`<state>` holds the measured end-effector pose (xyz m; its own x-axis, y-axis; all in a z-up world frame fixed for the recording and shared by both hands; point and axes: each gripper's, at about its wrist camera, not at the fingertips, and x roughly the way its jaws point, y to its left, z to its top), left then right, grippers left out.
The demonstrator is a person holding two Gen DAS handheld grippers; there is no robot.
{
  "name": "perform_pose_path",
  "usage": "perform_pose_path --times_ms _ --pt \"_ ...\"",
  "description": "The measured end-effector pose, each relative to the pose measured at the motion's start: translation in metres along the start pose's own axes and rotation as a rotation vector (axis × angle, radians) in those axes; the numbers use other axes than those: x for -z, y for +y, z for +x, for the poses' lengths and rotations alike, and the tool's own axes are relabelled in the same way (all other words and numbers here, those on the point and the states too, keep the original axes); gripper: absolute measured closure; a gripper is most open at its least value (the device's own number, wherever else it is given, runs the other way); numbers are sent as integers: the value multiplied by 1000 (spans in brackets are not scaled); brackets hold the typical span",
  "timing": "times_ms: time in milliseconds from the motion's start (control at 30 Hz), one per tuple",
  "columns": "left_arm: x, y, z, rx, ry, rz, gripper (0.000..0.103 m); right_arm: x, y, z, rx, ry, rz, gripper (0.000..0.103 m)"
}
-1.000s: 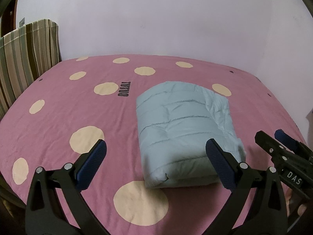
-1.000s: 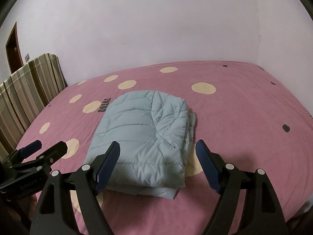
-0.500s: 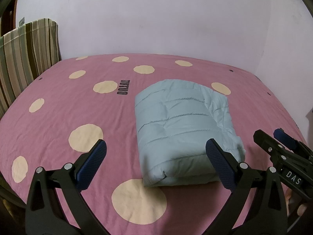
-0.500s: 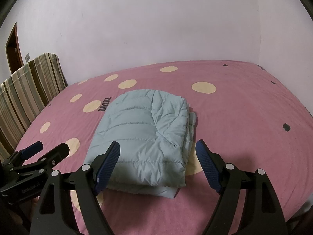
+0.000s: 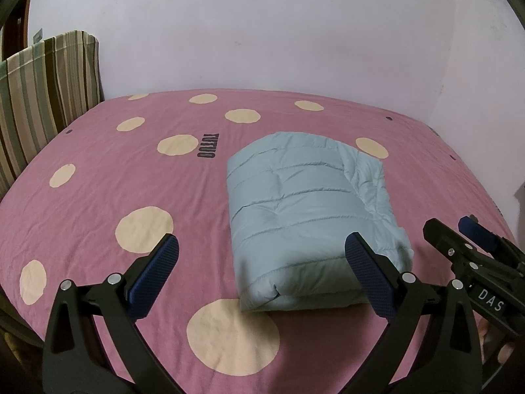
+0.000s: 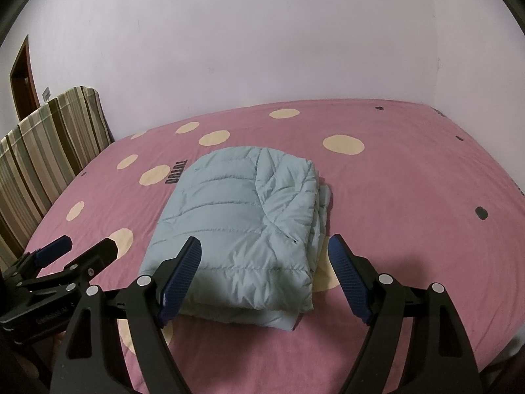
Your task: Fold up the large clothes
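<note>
A pale blue quilted puffer jacket (image 5: 305, 210) lies folded into a compact rectangle on the pink bed (image 5: 98, 190); it also shows in the right wrist view (image 6: 242, 226). My left gripper (image 5: 261, 269) is open and empty, held above the bed's near edge just short of the jacket. My right gripper (image 6: 264, 269) is open and empty, also held just short of the jacket's near end. Each gripper shows at the edge of the other's view: the right one (image 5: 466, 246), the left one (image 6: 72, 259).
The bed has a pink sheet with cream dots and a dark printed word (image 5: 206, 146). A striped cushion or headboard (image 5: 42, 78) stands at the left. A white wall (image 5: 262, 32) runs behind the bed. A door frame (image 6: 21, 75) is at the far left.
Both grippers have drifted very slightly back from the jacket. The jacket has not moved and both grippers stay open.
</note>
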<state>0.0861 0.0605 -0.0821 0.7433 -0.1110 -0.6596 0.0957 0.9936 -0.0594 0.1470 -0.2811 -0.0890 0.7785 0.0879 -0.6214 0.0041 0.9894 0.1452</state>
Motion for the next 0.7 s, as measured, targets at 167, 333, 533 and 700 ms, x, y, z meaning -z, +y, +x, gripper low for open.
perform_pose_path --times_ms 167,333,533,700 --pt "1 0 -1 -3 -6 -5 2 0 0 -1 0 2 1 25" --pt "3 -2 -2 -11 -14 -1 2 -1 1 -1 0 1 0 25" --pt "3 -3 -3 -13 -11 5 2 -1 1 -2 2 2 2 25" --pt "3 -4 -3 0 -14 1 2 -1 1 -2 1 2 2 25"
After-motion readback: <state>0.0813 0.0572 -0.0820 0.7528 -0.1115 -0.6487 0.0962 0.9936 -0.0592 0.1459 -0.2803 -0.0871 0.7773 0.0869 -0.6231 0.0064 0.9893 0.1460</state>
